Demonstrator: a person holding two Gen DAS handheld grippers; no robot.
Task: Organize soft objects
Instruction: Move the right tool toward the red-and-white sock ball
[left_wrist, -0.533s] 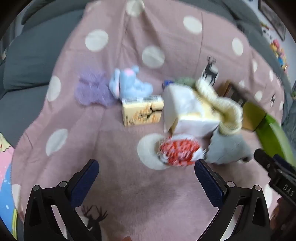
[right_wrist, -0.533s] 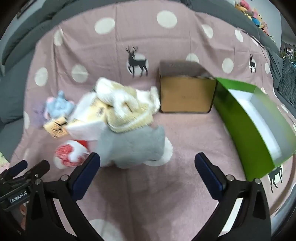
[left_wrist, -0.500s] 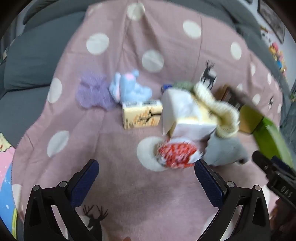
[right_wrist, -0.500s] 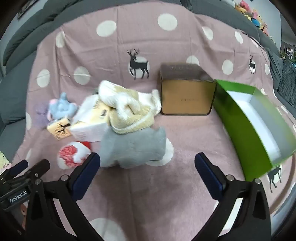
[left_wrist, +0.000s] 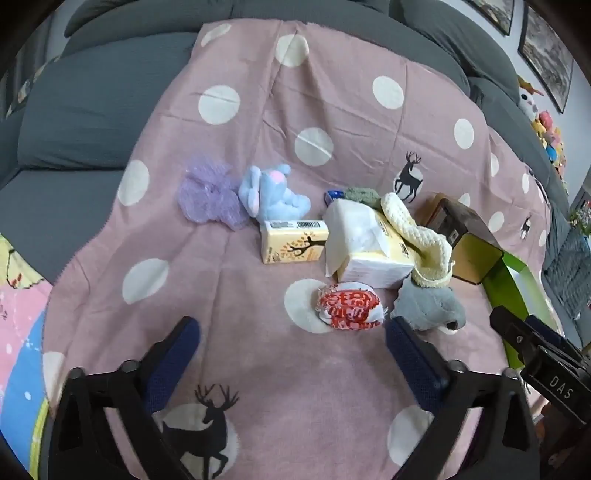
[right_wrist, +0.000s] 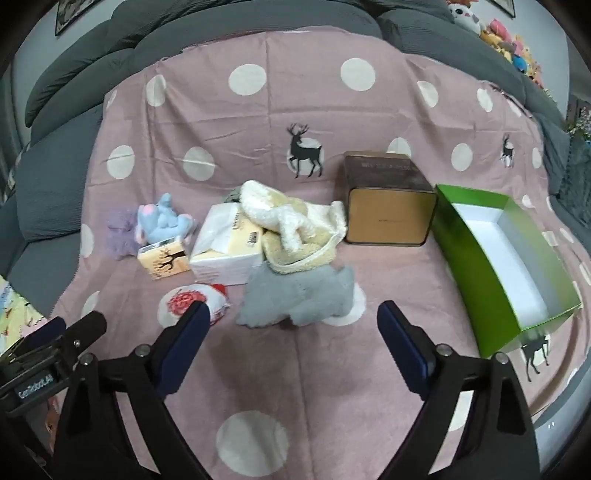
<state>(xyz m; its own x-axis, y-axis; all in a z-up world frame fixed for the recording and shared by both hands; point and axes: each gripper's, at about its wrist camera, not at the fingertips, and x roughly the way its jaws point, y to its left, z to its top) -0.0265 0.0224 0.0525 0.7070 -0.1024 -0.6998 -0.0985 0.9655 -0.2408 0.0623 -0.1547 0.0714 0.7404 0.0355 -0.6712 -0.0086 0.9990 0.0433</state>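
Both grippers hang spread and empty above the near edge of the pink dotted blanket (right_wrist: 295, 110) laid over a grey sofa: the left gripper (left_wrist: 291, 347) faces a red-and-white pouch (left_wrist: 349, 304), the right gripper (right_wrist: 293, 325) faces the grey plush (right_wrist: 295, 295). The soft things sit heaped at the middle of the blanket, with the grey plush nearest the front edge and a cream knitted piece (right_wrist: 295, 229) draped over a tissue pack (right_wrist: 229, 251) and touching the plush's back. Further toward the left edge lie a blue plush (right_wrist: 162, 221) and a purple mesh puff (left_wrist: 207, 192). The grey plush looks light, limp and compressible, not fragile, and its fur should give good hold; I would pinch it across the thick middle of the body, since an edge pinch would likely let it droop. Its long axis runs roughly parallel to the front edge of the blanket; which end is the head I cannot tell from the right view. A brown tin (right_wrist: 388, 206) and an open green box (right_wrist: 469, 258) stand toward the right edge, the likely destinations.
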